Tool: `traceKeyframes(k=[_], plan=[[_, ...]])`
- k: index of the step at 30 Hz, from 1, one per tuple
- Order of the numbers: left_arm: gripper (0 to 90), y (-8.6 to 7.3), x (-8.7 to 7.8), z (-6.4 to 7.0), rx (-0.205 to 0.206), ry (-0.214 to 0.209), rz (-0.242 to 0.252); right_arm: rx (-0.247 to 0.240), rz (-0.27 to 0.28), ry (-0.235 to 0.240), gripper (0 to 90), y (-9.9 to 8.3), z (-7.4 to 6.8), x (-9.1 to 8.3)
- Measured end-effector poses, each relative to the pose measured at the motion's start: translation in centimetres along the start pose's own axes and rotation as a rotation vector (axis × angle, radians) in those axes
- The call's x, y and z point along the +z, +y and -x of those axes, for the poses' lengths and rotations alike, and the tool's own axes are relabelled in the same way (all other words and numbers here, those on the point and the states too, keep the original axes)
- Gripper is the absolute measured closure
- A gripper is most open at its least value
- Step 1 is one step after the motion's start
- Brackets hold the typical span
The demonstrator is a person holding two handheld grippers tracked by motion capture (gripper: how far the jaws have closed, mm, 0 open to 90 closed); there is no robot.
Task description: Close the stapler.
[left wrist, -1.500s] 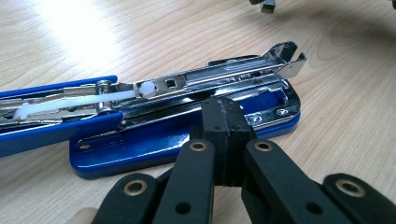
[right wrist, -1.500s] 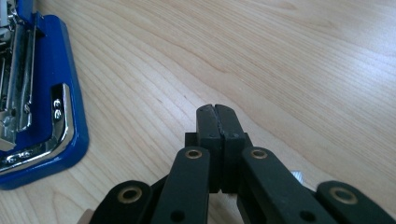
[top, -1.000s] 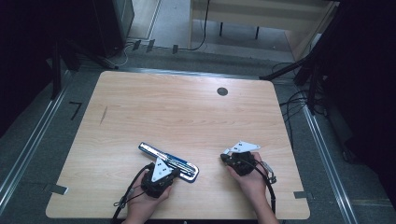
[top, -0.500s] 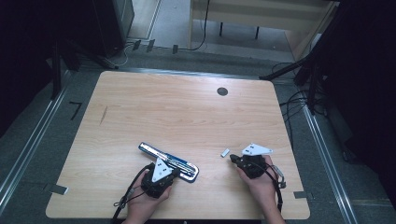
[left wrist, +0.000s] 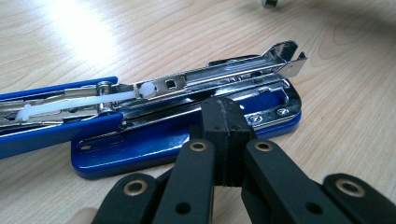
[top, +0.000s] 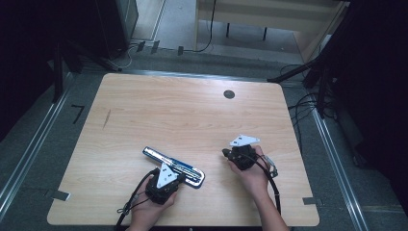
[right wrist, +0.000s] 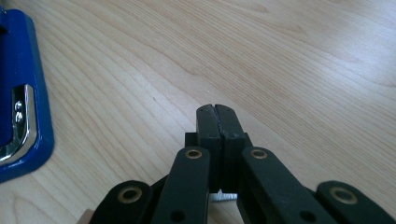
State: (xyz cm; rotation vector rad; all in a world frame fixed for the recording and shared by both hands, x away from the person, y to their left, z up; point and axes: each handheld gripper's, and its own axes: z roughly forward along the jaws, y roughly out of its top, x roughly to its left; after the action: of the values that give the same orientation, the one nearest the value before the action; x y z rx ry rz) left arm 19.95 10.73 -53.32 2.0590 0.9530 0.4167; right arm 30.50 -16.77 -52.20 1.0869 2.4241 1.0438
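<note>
The blue stapler (top: pixel 174 165) lay opened flat on the wooden table (top: pixel 183 115), in the lower middle of the high view, its chrome magazine (left wrist: pixel 219 77) exposed and running toward the upper right of the left gripper view. The left gripper (left wrist: pixel 223 112) sat just at the near edge of the stapler's base with its jaws pressed together and nothing visibly between them; whether they pushed down on the base or merely rested beside it could not be told. The right gripper (right wrist: pixel 218 120) hovered low over bare wood to the right of the stapler, jaws likewise closed tight. A small silvery piece (right wrist: pixel 223 196), probably a strip of staples, peeked out beneath the right gripper's linkage at the bottom of its own view, and another small metal bit (left wrist: pixel 269 3) was cut off at the top edge of the left gripper view. The likely risk was that the staples would be missed or scattered: they lay flat and thin on the table, and closed jaws coming down on them could slide them away or break the strip. The stapler could also skid if the left gripper's steadying contact was poor. The magazine's far left end ran out of frame.
</note>
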Motion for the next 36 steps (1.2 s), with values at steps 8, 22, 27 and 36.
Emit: traceKeyframes(k=[8,22,27,36], plan=[[90.0,0.0,0.0,-0.1,-0.002,-0.005,-0.004,-0.016,-0.016,0.009,90.0,-0.6,0.1,-0.1],[90.0,0.0,0.0,-0.1,-0.005,-0.006,-0.003,-0.004,-0.011,0.015,90.0,-3.3,0.5,-1.6],[90.0,0.0,0.0,-0.1,-0.007,-0.006,-0.001,-0.006,-0.011,0.01,90.0,-3.7,0.9,-2.2],[90.0,0.0,0.0,-0.1,-0.009,-0.008,-0.002,0.049,0.03,-0.002,90.0,-4.6,2.5,-3.8]])
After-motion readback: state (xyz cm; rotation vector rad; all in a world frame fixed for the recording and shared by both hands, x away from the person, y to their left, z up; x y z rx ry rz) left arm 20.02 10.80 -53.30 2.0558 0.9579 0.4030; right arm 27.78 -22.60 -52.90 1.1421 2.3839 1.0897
